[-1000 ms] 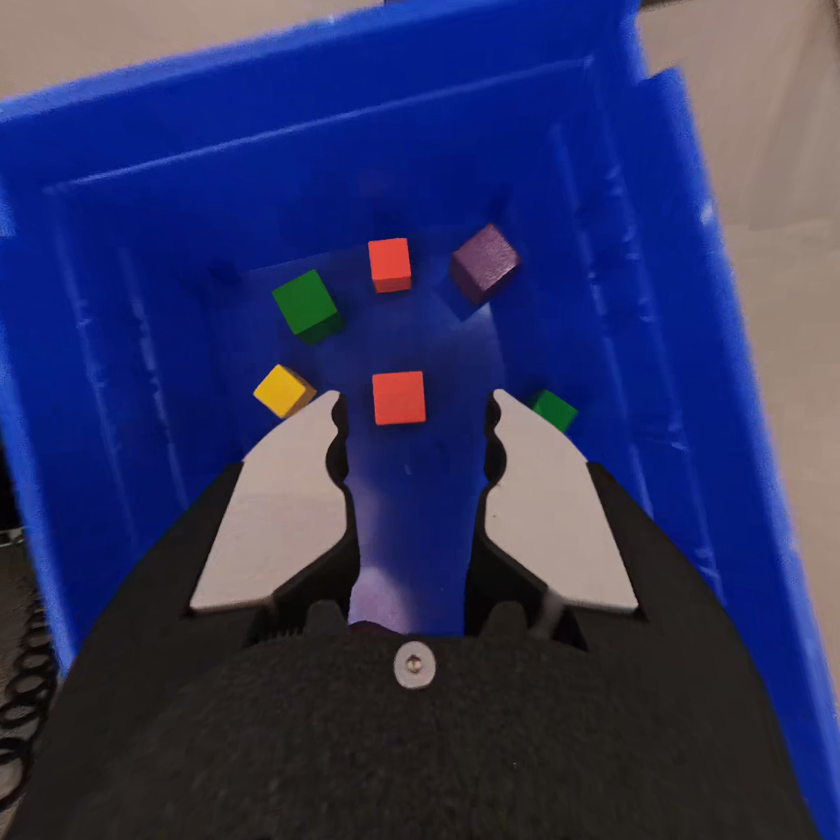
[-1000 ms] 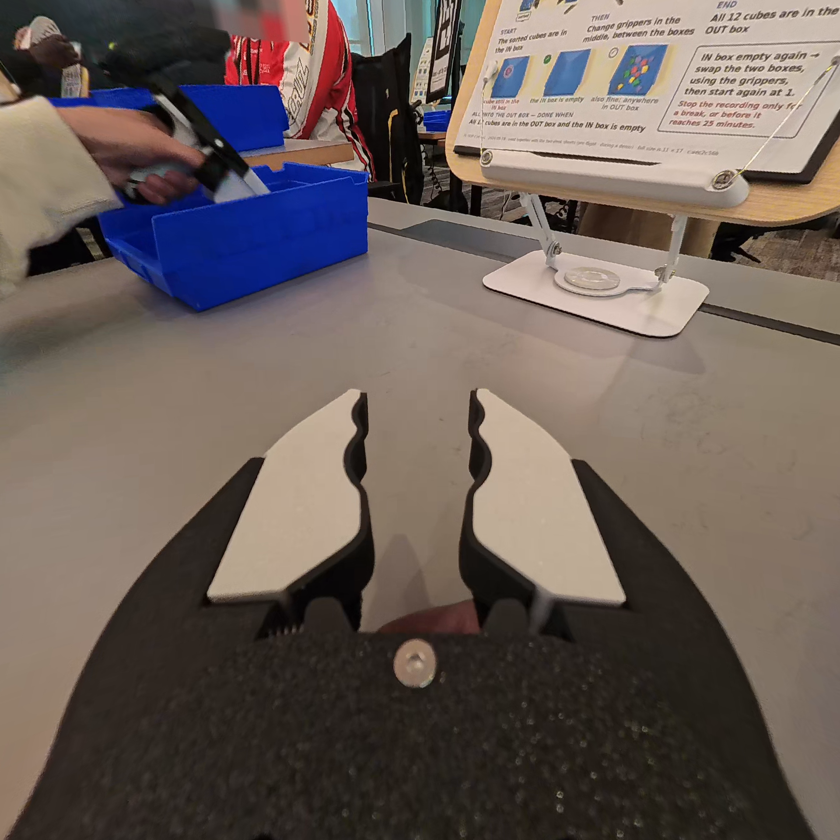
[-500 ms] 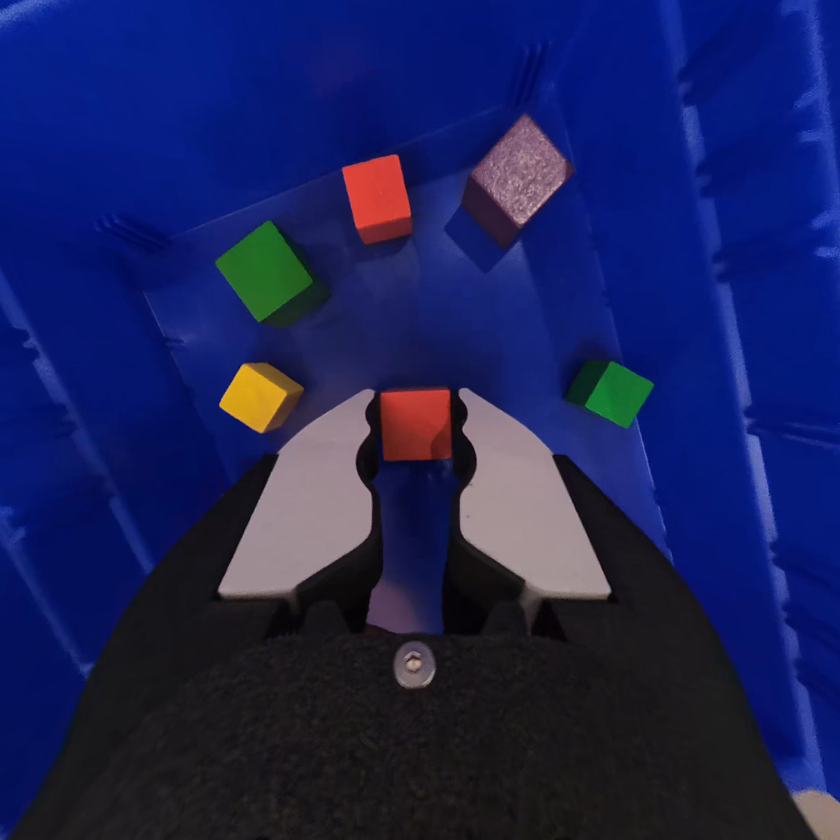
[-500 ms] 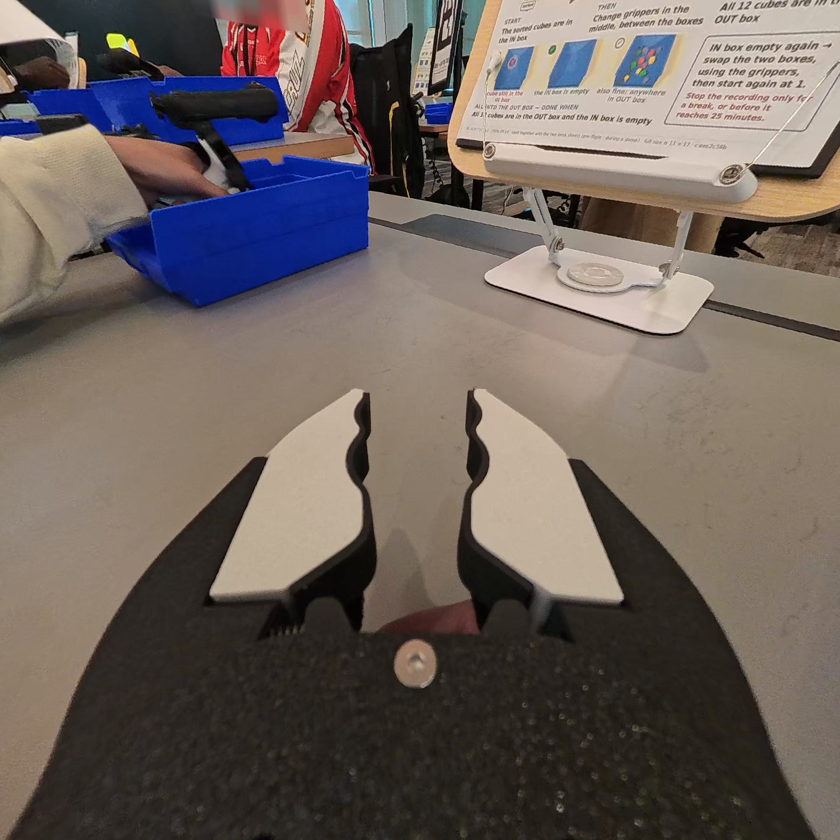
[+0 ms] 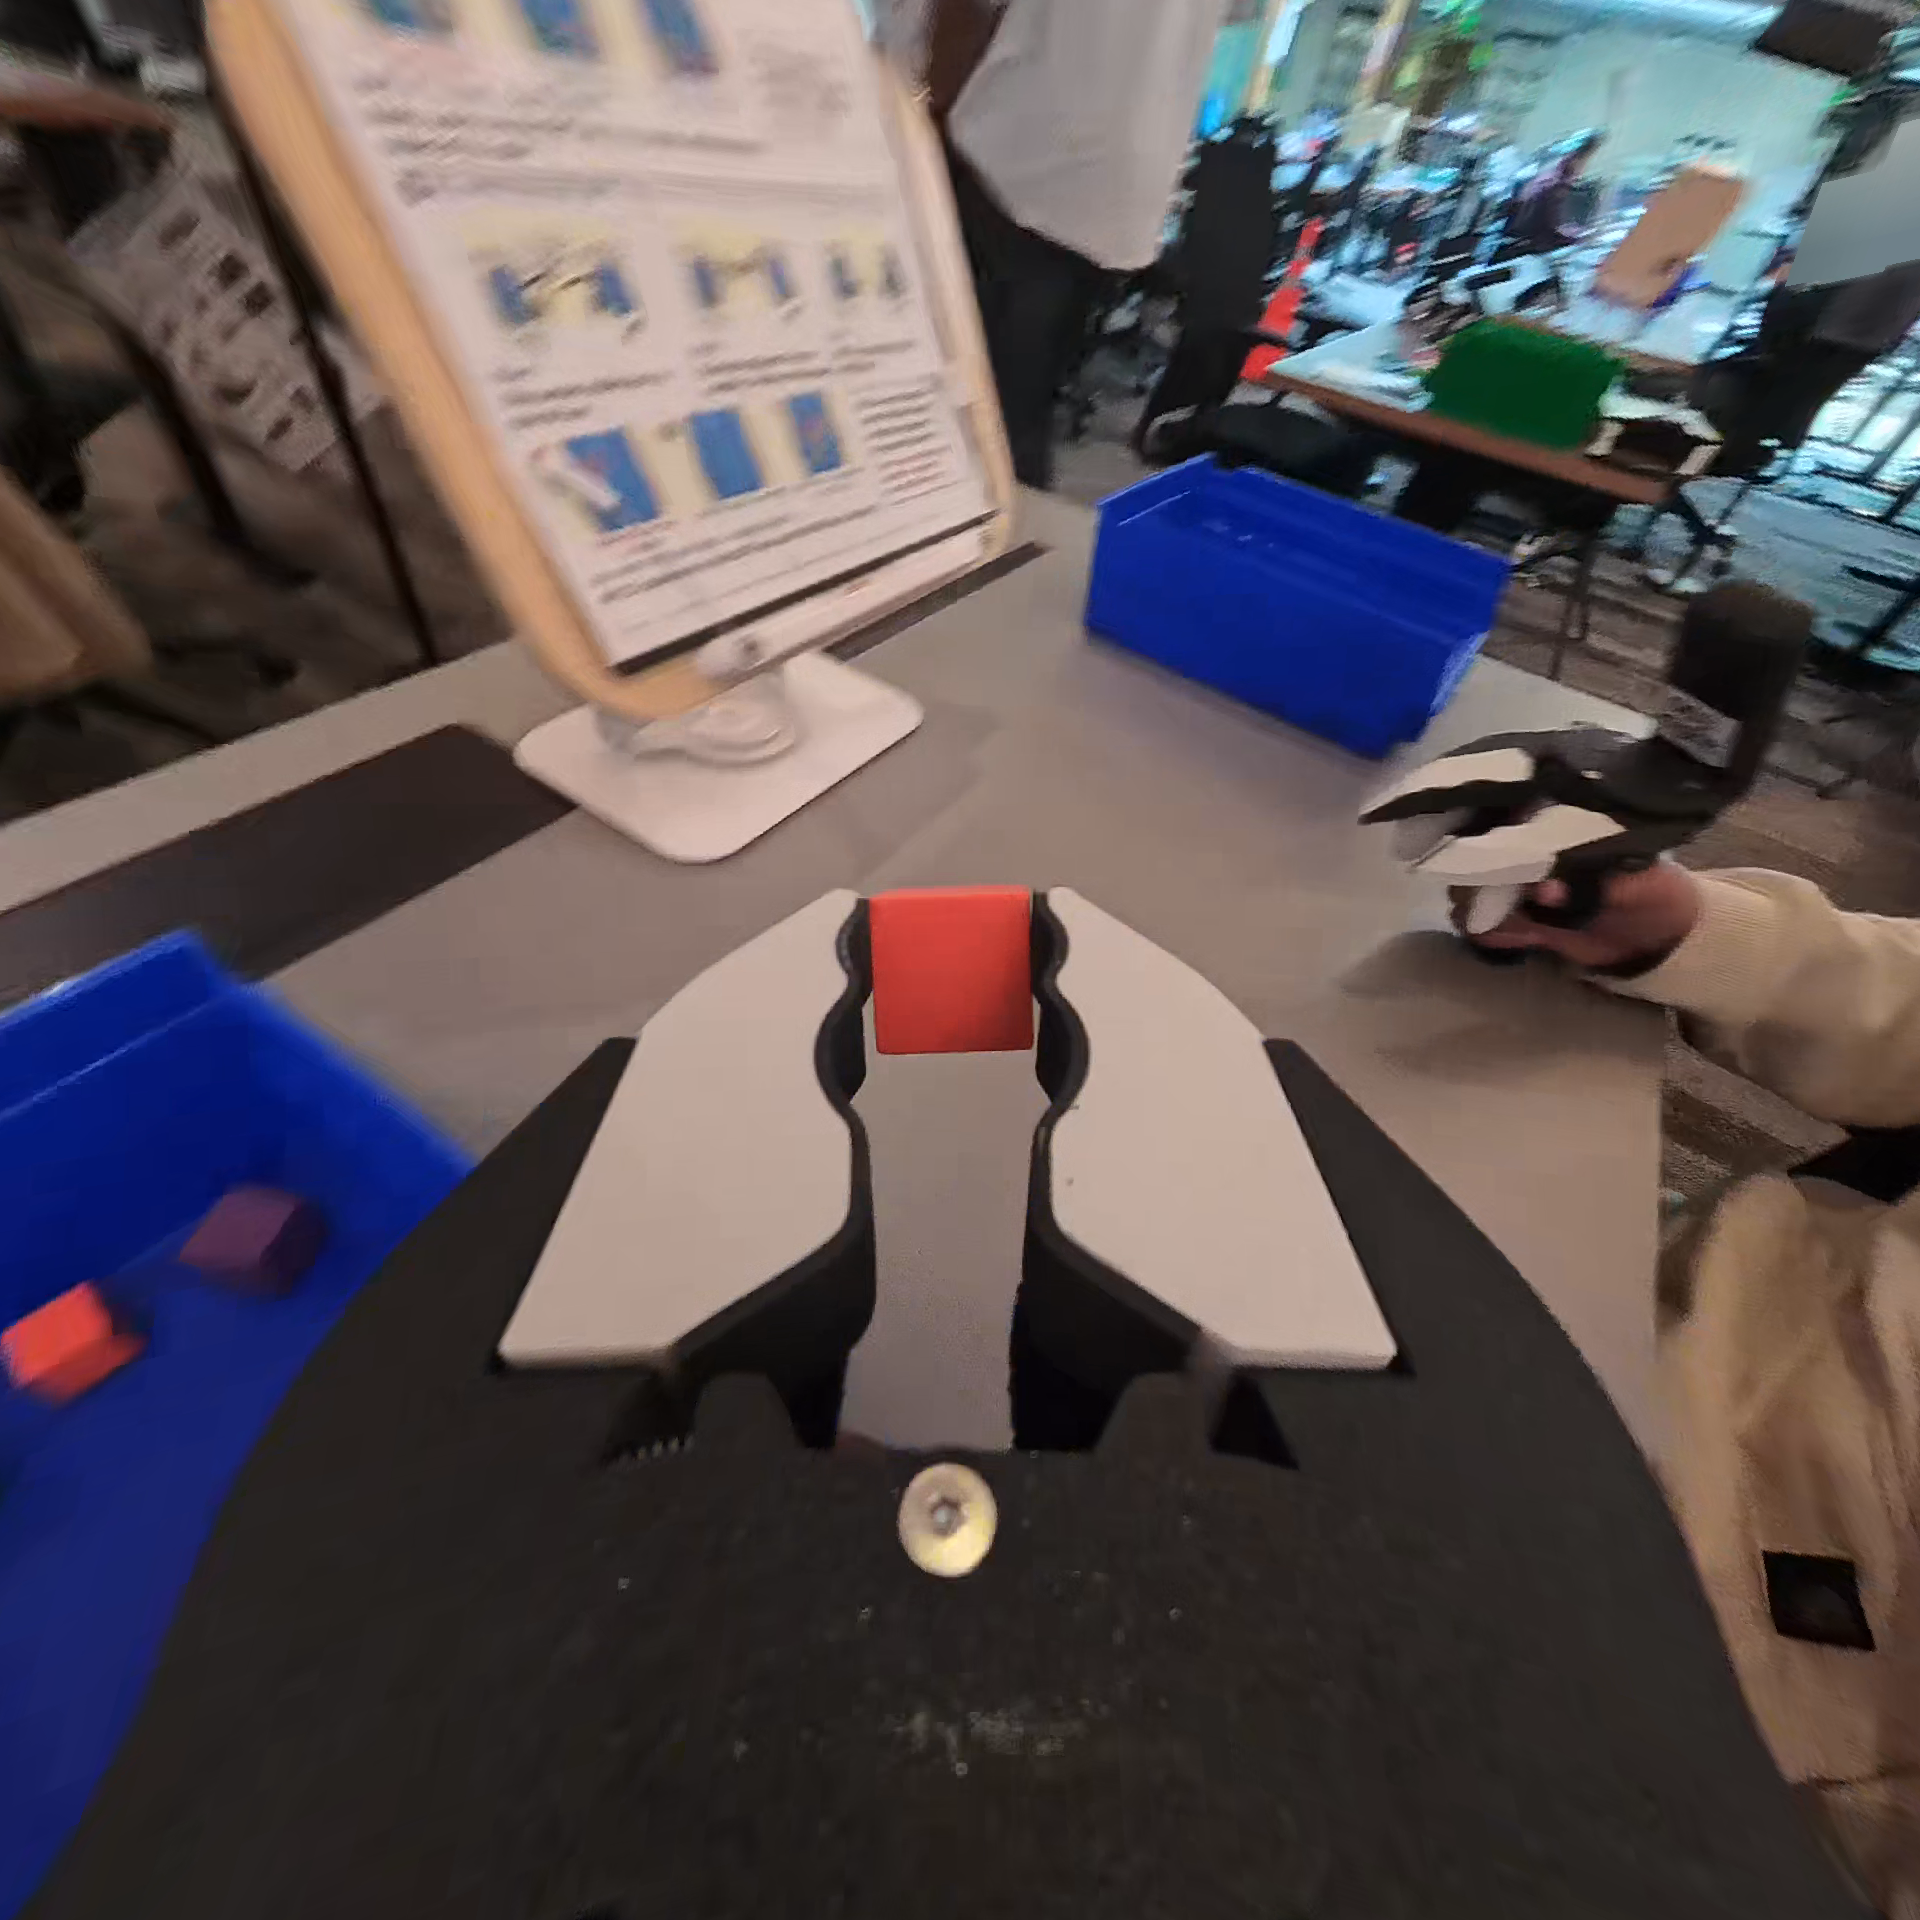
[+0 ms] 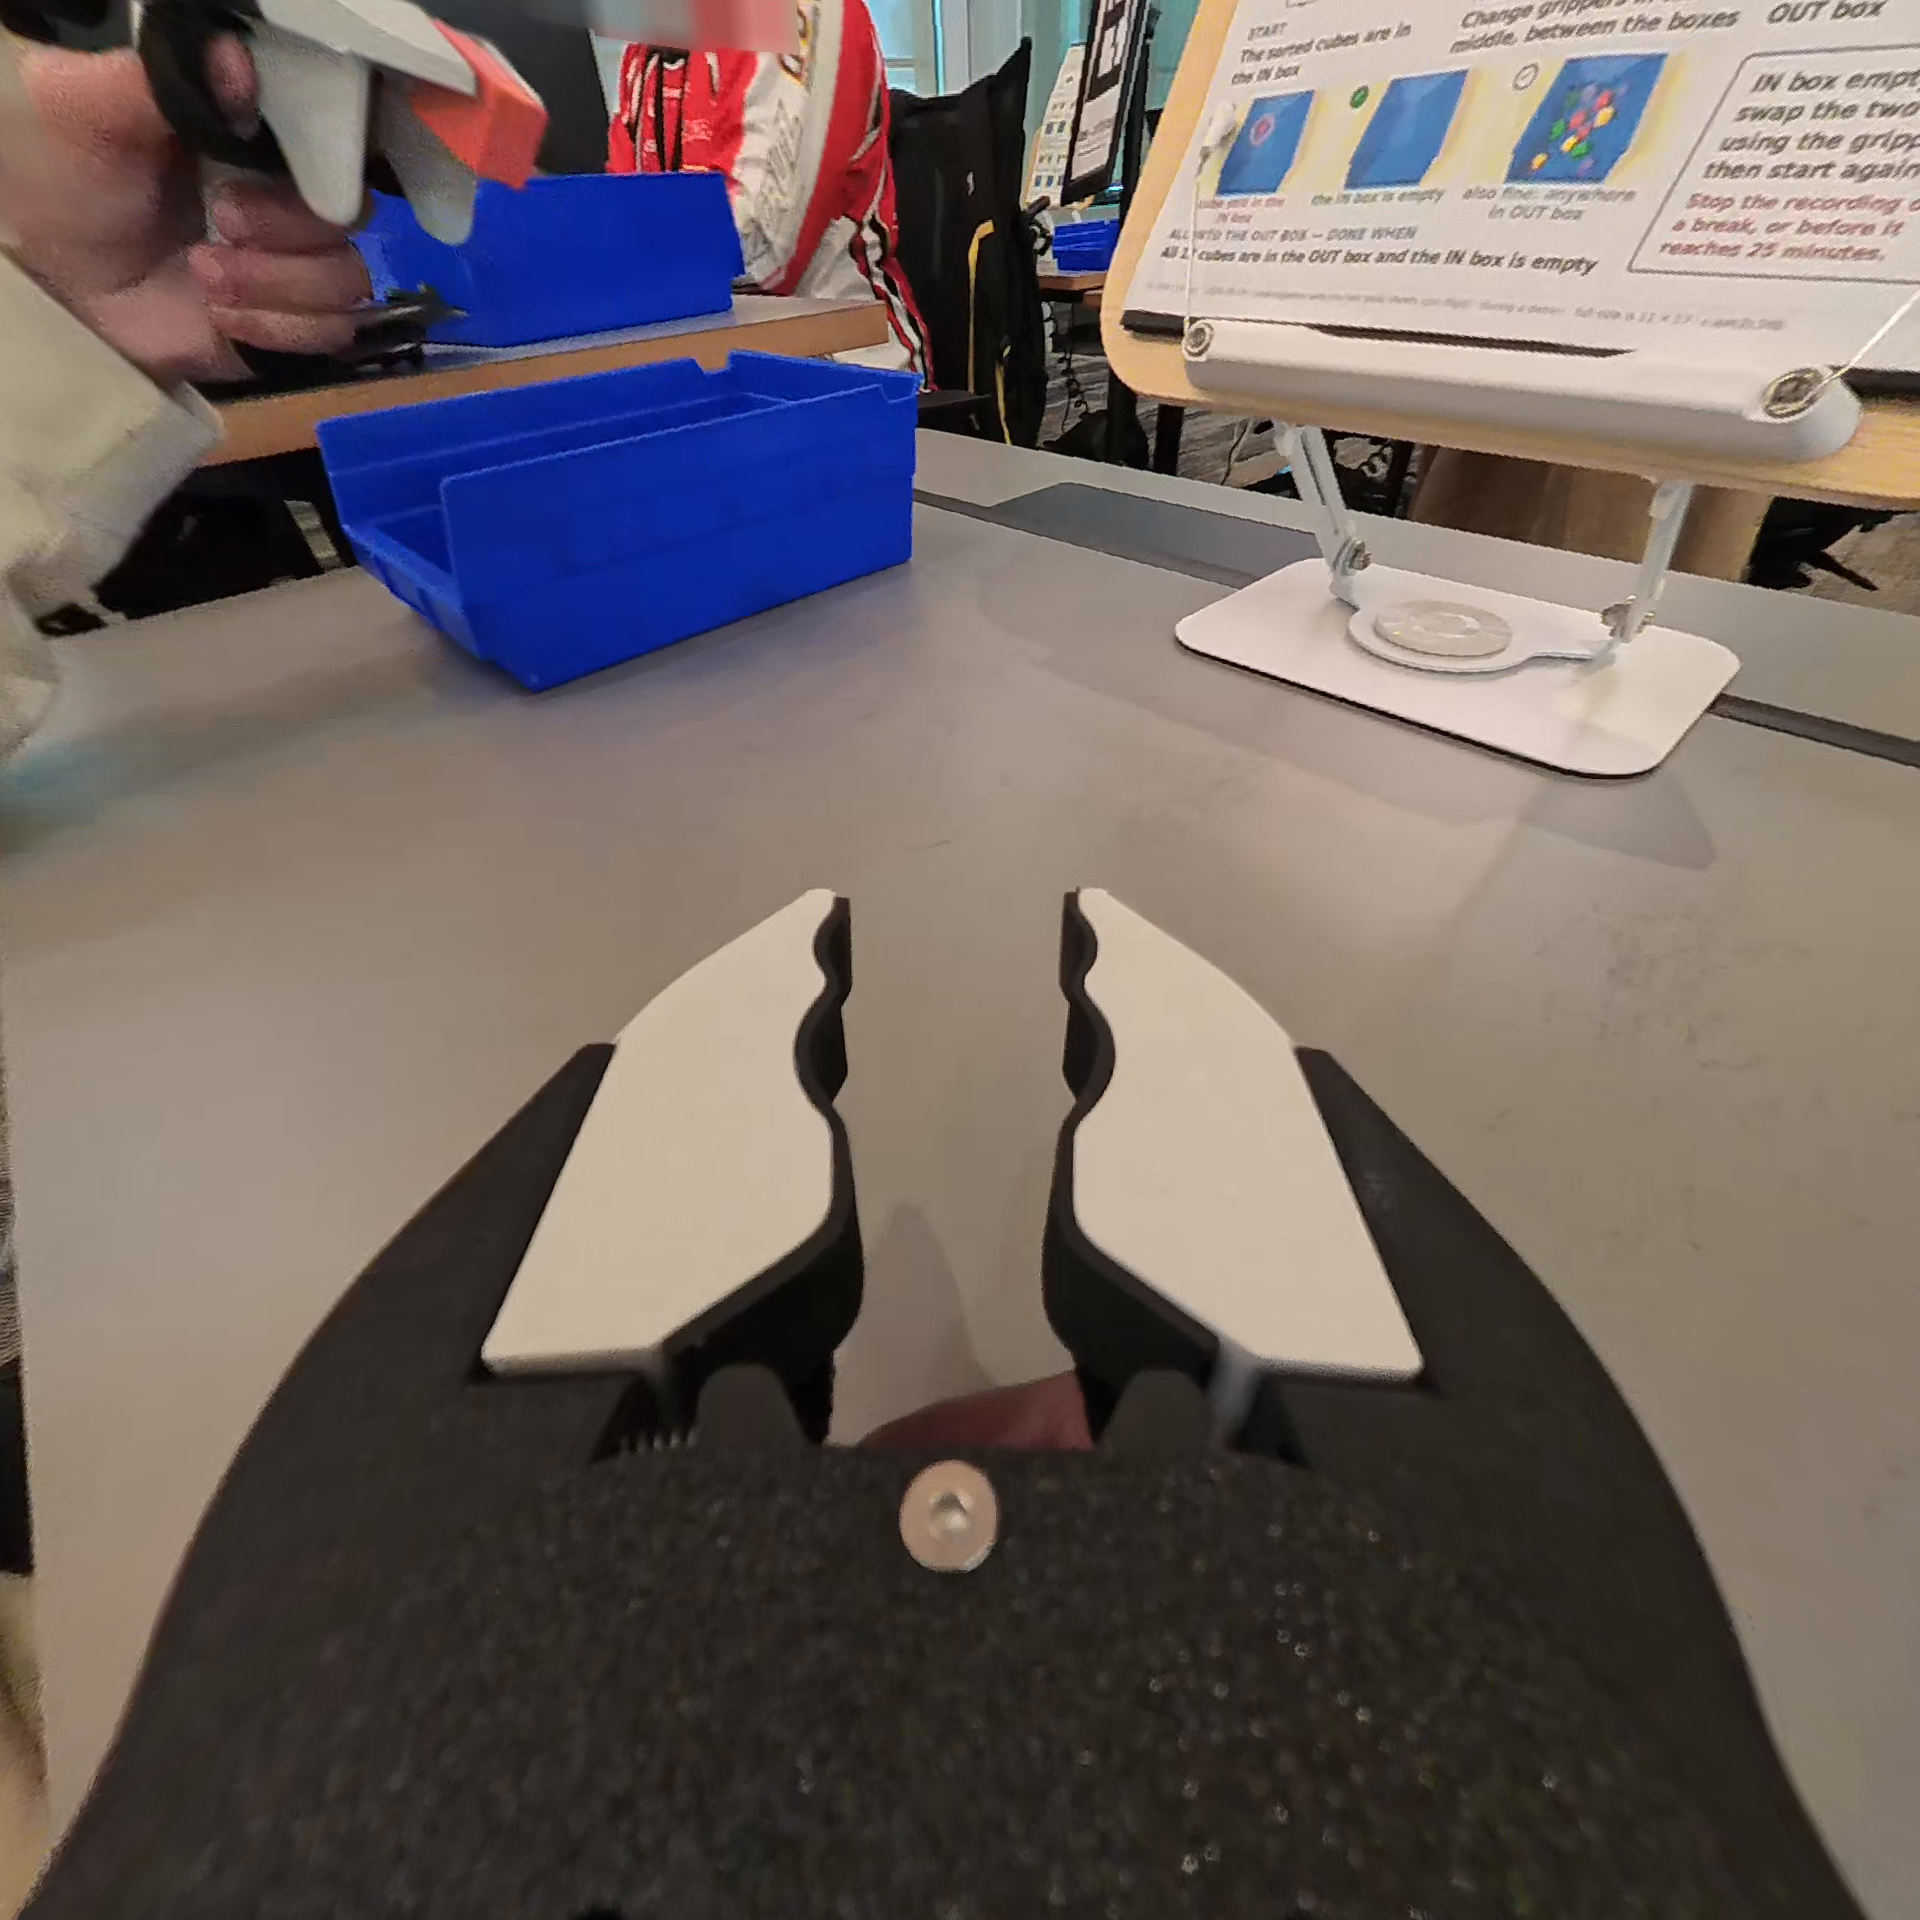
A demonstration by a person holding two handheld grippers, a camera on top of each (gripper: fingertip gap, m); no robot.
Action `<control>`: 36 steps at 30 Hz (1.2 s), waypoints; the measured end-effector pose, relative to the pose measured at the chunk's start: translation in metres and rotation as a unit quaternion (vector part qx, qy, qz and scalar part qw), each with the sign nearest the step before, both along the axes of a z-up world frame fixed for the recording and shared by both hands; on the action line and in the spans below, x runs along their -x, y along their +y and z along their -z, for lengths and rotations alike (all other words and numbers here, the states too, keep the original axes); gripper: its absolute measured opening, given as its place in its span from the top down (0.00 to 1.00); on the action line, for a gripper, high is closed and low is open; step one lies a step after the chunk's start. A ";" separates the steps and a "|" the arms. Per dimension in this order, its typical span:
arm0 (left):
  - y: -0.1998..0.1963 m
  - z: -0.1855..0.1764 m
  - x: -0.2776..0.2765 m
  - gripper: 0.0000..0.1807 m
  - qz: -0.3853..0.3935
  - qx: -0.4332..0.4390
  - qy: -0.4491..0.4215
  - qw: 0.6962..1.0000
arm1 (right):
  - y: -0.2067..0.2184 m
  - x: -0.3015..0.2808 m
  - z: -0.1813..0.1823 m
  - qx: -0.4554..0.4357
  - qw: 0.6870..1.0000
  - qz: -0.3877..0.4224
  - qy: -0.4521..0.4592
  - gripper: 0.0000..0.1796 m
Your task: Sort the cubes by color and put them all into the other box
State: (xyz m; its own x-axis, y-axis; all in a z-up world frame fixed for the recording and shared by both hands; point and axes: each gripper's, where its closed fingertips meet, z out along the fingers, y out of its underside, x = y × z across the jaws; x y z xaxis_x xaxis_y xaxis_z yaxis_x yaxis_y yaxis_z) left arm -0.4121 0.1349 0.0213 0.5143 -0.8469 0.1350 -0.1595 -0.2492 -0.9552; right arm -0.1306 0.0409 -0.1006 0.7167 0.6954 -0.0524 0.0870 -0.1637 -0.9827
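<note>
Table [image 5: 1143, 790]: we note a grey surface beneath and ahead of both sets of fingers; it carries the two boxes and a white stand [image 5: 717, 748] holding an instruction sheet.
Source box [image 5: 135, 1060]: blue, low and to the left of our left fingers; a purple cube [image 5: 255, 1236] and a second red cube [image 5: 62, 1351] lie on its floor (both blurred).
Other box [image 5: 1278, 613]: blue, well ahead and to the right of the left fingertips; we cannot see its inside from here.
Left gripper [image 5: 951, 971]: closed onto the red cube [image 5: 951, 971], which sits squarely between the fingertips, touching both inner faces; it is raised clear of the table.
Right gripper [image 6: 956, 935]: fingers partly apart with nothing between them, only bare table showing in the gap; it rests low, pointing across the table.
Step in hand: we judge this to be the carry phase, one red cube lifted out of the source box and in transit toward the other box.
Next move: we expect a traverse forward and right until the fingertips stand over the other box, then a descent and release beside any red cubes there (colour grouping is required), keeping the grip firm until over the box.
</note>
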 end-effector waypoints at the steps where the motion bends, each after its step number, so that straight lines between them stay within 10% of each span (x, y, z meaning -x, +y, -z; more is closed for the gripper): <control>1: -0.010 -0.003 -0.012 0.84 0.016 -0.013 -0.010 1.000 | -0.001 0.001 0.000 0.003 1.000 -0.005 0.003 0.79; 14: -0.082 -0.033 -0.174 0.84 0.251 0.029 -0.214 0.944 | -0.013 0.058 -0.083 0.037 0.955 -0.227 0.185 0.79; 36: -0.092 0.009 -0.248 0.84 0.285 0.094 -0.206 0.931 | 0.003 0.062 -0.100 0.023 0.936 -0.233 0.262 0.84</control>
State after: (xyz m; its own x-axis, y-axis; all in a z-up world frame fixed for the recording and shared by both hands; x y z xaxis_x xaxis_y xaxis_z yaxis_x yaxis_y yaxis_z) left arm -0.1637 0.0430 0.0120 -0.1402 -0.9083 0.3941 0.0535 -0.4043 -0.9130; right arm -0.1925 0.0437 -0.0009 0.2033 0.9148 -0.3491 -0.3318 -0.2711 -0.9035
